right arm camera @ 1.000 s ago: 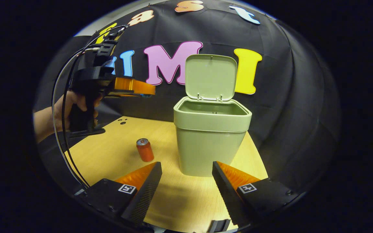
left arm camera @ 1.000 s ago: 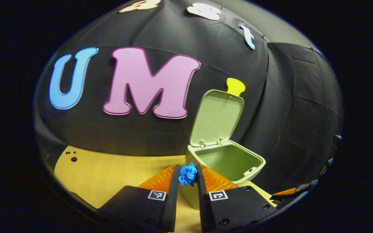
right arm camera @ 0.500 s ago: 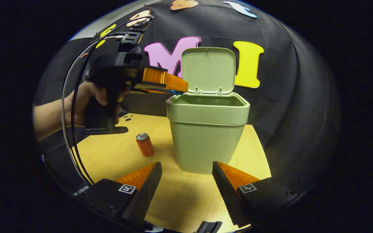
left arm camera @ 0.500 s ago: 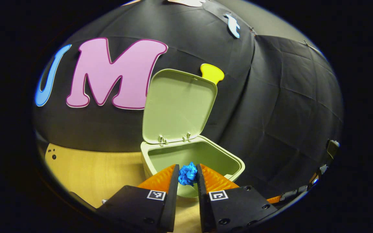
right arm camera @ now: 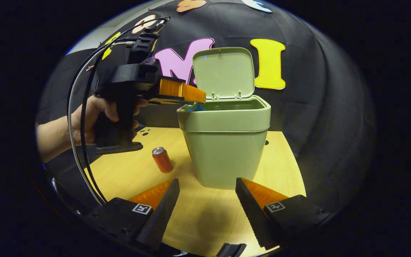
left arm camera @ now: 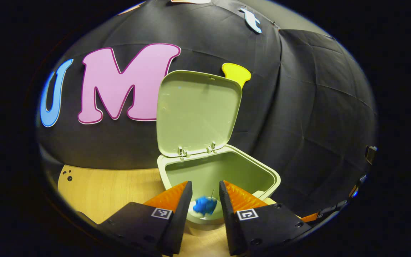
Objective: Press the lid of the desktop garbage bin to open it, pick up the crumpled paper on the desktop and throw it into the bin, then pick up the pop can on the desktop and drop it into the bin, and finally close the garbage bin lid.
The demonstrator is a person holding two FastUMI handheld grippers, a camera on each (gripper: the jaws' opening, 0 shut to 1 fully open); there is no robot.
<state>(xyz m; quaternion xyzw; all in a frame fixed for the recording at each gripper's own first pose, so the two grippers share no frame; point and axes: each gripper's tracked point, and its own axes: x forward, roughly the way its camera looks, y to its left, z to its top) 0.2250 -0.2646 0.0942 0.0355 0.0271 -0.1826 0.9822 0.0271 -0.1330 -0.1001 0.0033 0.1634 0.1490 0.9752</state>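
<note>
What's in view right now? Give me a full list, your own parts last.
garbage bin: one, pale green, on the table, lid up.
crumpled paper: one, blue, blurred, below the left jaws, inside the bin's mouth.
pop can: one, orange-red, upright on the table left of the bin.
table: one, light wood.
hand: one, holding the left gripper.
left gripper: jaws open over the bin.
right gripper: jaws open, empty, facing the bin.

The bin (right arm camera: 227, 142) is set on the counter (right arm camera: 205, 214), its lid (right arm camera: 224, 71) raised upright at the back. The pop can (right arm camera: 162, 159) is stood to the bin's left in the right gripper view. The crumpled paper (left arm camera: 204, 205) is seen between the left gripper (left arm camera: 205, 200) jaws, over the bin's opening.
</note>
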